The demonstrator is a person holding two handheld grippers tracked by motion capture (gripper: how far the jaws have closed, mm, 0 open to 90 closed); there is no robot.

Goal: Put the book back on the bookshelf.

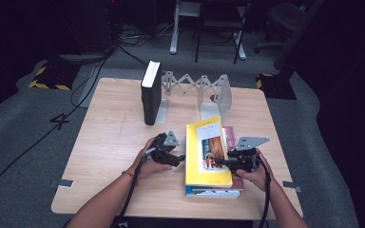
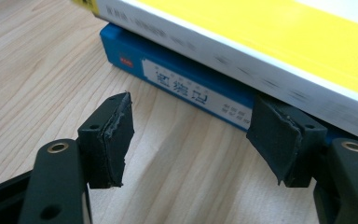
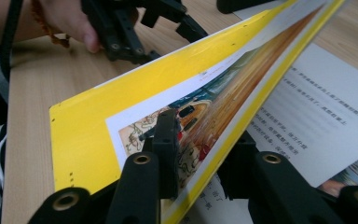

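Because the right gripper [image 3: 198, 158] is clamped on only the yellow book's front cover [image 3: 135, 107], with the left gripper [image 2: 196, 135] gaping beside the blue book [image 2: 186, 86], the cover could crease or tear.

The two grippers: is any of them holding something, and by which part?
The right gripper holds the yellow book by its front cover, lifted off the page beneath. The left gripper is open and holds nothing.

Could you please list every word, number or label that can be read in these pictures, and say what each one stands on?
"4": dark numeral marked on the grey floor left of the table.
Blue book's spine label: printed characters, too blurred to read.
Small red mark on that spine: unreadable.
Yellow book's cover title: too small to read.
Open page's print under the lifted cover: too blurred to read.
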